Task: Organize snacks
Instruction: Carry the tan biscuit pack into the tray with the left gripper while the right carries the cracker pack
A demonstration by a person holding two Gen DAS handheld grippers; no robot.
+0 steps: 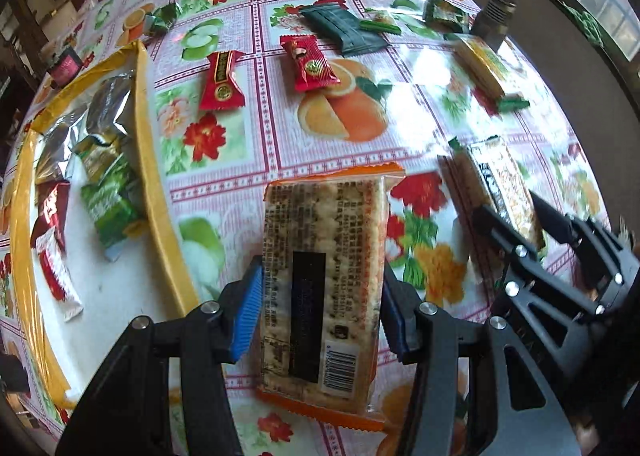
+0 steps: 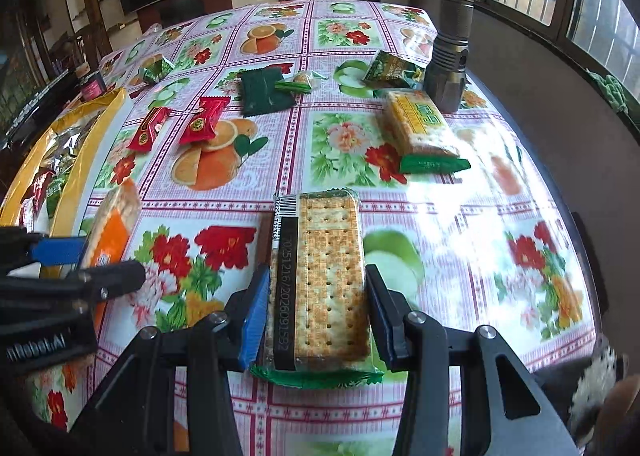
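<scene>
My left gripper [image 1: 322,308] is shut on an orange-edged cracker pack [image 1: 320,276], held just above the tablecloth beside the yellow-rimmed tray [image 1: 154,184]. My right gripper [image 2: 316,316] is shut on a green-edged cracker pack [image 2: 320,280]. In the left wrist view the right gripper [image 1: 516,212] shows at the right with its pack [image 1: 508,184]. In the right wrist view the left gripper [image 2: 76,256] shows at the left with the orange pack [image 2: 114,224]. The tray holds several snack packets [image 1: 108,200].
Loose on the flowered tablecloth lie two red candy packets [image 1: 221,81] [image 1: 310,64], a dark green pack [image 1: 346,30], a green-edged cracker pack [image 2: 420,128], small green packets [image 2: 394,70] [image 2: 156,70] and a metal flashlight [image 2: 450,56]. The table edge curves at the right.
</scene>
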